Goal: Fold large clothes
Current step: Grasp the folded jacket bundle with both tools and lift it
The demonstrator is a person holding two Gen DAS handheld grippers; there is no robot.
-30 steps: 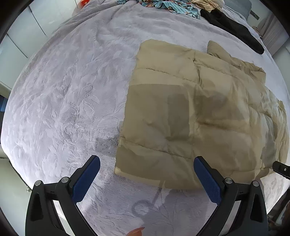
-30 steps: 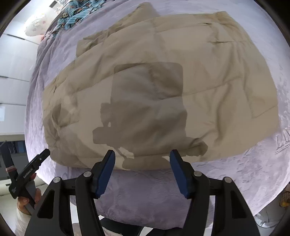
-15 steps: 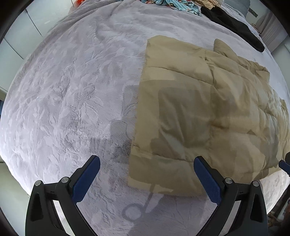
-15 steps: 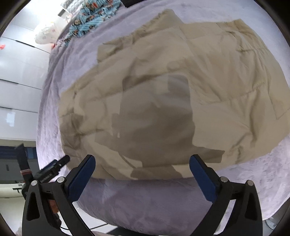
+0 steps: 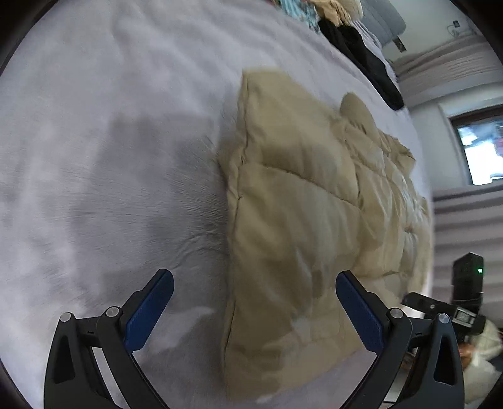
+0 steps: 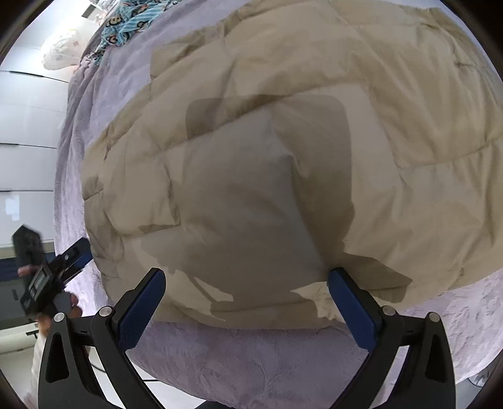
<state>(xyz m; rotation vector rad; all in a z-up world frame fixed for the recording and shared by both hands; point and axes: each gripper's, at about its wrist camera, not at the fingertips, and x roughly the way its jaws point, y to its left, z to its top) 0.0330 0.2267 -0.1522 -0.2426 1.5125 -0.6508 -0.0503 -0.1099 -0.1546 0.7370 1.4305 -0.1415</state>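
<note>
Bedding of pale lilac plush (image 5: 94,157) is seen under a tan quilted coat (image 5: 298,220), which lies flat on the bed with its near edge close to both tools. The left gripper (image 5: 254,302) is held wide open above the coat's left hem, gripping nothing. The right gripper (image 6: 245,299) is likewise spread open over the coat's (image 6: 283,141) lower edge. A black garment (image 5: 361,53) lies further up the bed.

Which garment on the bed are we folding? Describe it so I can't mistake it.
Start at the lilac bedspread covering the bed. The tan quilted coat lies spread flat on its near part, close to both open grippers. The others, a black garment and a blue patterned one, sit at the far end; only this one is puffy and beige.
</note>
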